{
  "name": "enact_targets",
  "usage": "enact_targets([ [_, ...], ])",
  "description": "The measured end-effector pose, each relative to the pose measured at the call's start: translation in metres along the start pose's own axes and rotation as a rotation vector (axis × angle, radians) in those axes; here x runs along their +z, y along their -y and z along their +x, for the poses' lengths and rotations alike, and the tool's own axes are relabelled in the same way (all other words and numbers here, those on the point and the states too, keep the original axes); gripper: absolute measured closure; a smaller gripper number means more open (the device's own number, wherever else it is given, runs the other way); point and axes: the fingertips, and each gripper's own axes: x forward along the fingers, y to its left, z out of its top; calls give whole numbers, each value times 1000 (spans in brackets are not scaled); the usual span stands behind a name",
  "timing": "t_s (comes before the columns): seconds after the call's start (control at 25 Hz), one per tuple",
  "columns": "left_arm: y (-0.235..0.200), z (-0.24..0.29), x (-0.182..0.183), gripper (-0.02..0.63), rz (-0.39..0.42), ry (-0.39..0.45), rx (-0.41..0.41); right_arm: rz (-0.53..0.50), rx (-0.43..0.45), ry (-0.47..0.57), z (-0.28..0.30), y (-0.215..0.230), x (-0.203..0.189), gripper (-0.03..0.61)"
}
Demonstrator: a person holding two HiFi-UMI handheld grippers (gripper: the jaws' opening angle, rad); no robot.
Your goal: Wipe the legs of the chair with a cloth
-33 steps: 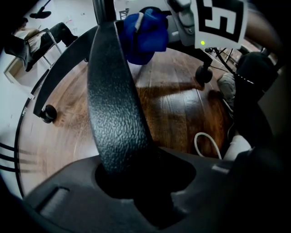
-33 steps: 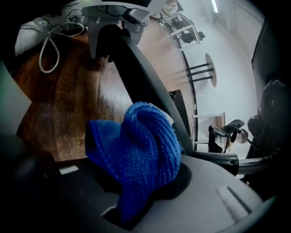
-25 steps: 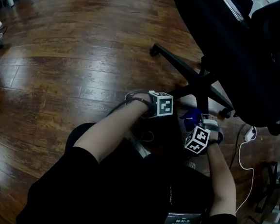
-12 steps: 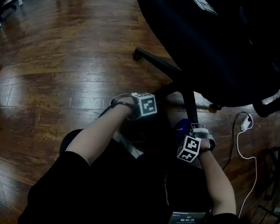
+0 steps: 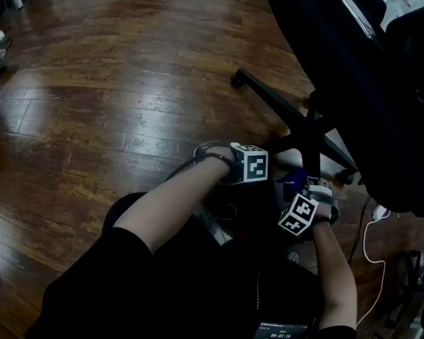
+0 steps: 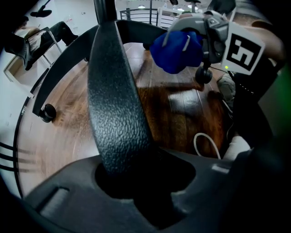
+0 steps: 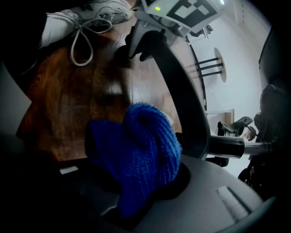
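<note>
Evidently mid-wipe: the left tongs [image 6: 136, 191] clamp the textured chair leg [image 6: 113, 104] at frame centre. The right tongs [image 7: 136, 191] pinch the blue cloth [image 7: 141, 145] just beside it. Next, the cloth likely needs pressing along that leg.

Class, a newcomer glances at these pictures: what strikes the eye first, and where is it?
The bright blue cloth bunched in the right gripper stands out, beside a black chair leg. The left gripper clamps that same leg, over a glossy wooden floor.

Looks like an office: dark wood plank floor [image 5: 92, 103], black swivel chair [image 5: 340, 58] on castor star base [image 5: 274, 102], white charger cable [image 5: 379, 211] on floor.
</note>
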Motion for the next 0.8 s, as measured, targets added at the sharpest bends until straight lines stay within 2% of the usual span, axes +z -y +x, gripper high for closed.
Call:
enact_targets([
  [0.16, 2, -1, 1, 494, 11, -8, -2, 20, -50, -12, 19, 48, 13, 479],
  [0.32, 2, -1, -1, 494, 7, -3, -10, 16, -56, -16, 24, 61, 22, 479],
  [0.52, 1, -1, -2, 494, 0, 8, -1, -3, -46, 14, 6, 26, 13, 479],
  [0.8, -3, 0, -9, 494, -22, -2, 17, -14, 109, 100, -34, -62, -10, 479],
])
